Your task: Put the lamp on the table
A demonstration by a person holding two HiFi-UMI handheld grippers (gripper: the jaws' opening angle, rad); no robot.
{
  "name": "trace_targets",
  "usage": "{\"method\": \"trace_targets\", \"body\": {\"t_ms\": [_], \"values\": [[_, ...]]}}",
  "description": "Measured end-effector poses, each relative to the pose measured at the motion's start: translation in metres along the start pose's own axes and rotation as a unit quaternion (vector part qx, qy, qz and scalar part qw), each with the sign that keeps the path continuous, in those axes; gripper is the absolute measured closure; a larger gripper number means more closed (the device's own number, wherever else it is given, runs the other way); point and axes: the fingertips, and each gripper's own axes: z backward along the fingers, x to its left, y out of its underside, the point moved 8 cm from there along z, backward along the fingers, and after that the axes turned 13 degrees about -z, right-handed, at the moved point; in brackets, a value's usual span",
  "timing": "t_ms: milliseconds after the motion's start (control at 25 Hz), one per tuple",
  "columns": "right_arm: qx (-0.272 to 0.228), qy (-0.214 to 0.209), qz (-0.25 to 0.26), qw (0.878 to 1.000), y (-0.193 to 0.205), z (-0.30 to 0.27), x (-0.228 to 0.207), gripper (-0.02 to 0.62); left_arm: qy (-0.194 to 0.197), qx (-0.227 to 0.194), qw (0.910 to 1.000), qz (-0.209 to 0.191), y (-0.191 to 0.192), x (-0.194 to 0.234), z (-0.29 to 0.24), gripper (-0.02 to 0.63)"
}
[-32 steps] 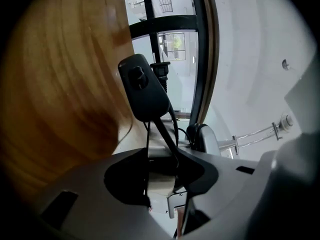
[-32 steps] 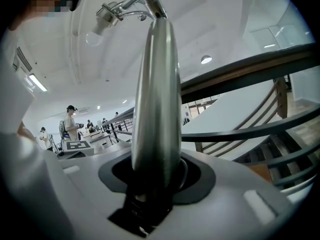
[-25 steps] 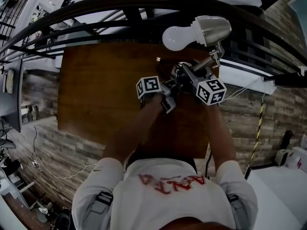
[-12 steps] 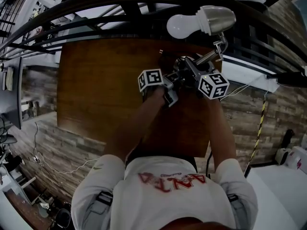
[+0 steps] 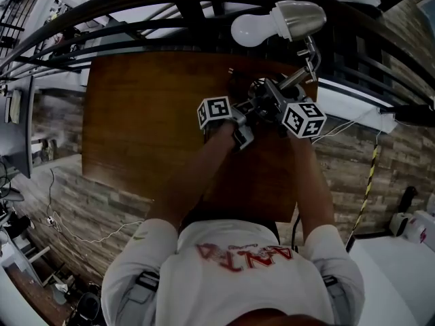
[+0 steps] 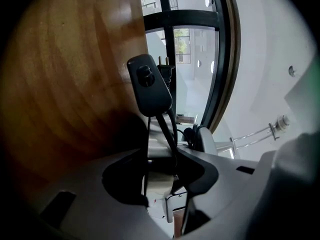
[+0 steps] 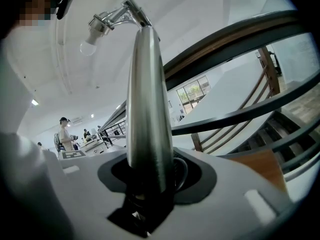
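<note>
The head view looks steeply down from above the person's shoulders onto the wooden table (image 5: 149,134). The left gripper view, rolled sideways, skims that tabletop closely toward the railing (image 6: 220,59) (the far side). The right gripper view looks up the lamp (image 7: 145,109) from very near, and the head view shares it.

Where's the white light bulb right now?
In the head view, the white light bulb sits top centre-right, fitted in the silver metal lamp shade to its right in the picture, just beyond the brown wooden table's far edge as pictured.
</note>
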Motion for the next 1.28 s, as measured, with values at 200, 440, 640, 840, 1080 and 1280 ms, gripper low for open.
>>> {"method": "trace_targets", "body": {"t_ms": [200, 440, 640, 840, 1080, 1280], "values": [[-0.001, -0.003, -0.010, 1.000, -0.003, 0.001, -0.003, 0.410, 0.010, 0.001, 0.9999, -0.010, 0.002, -0.003, 0.004, 0.451], [0.000, 0.004, -0.008, 1.000, -0.001, -0.003, -0.004, 0.410, 0.013, 0.004, 0.9996, -0.026, 0.011, -0.008, 0.032, 0.400], [0.004, 0.014, 0.006, 1.000, 0.005, -0.004, 0.003, 0.410, -0.024, -0.027, 0.9940, -0.103, 0.014, -0.026, 0.089, 0.406], [0.006, 0.035, 0.031, 0.999, 0.013, -0.010, 0.009, 0.407, -0.074, -0.068, 0.9797, -0.173, 0.021, -0.031, 0.143, 0.575], [0.007, 0.053, 0.053, 0.997, 0.022, -0.013, 0.009, 0.407, -0.108, -0.079, 0.9424, -0.307, 0.019, -0.044, 0.168, 0.577], [0.018, 0.066, 0.080, 0.994, 0.031, -0.017, 0.014, 0.405, -0.115, -0.068, 0.9293, -0.344, 0.023, -0.055, 0.178, 0.577]]}}
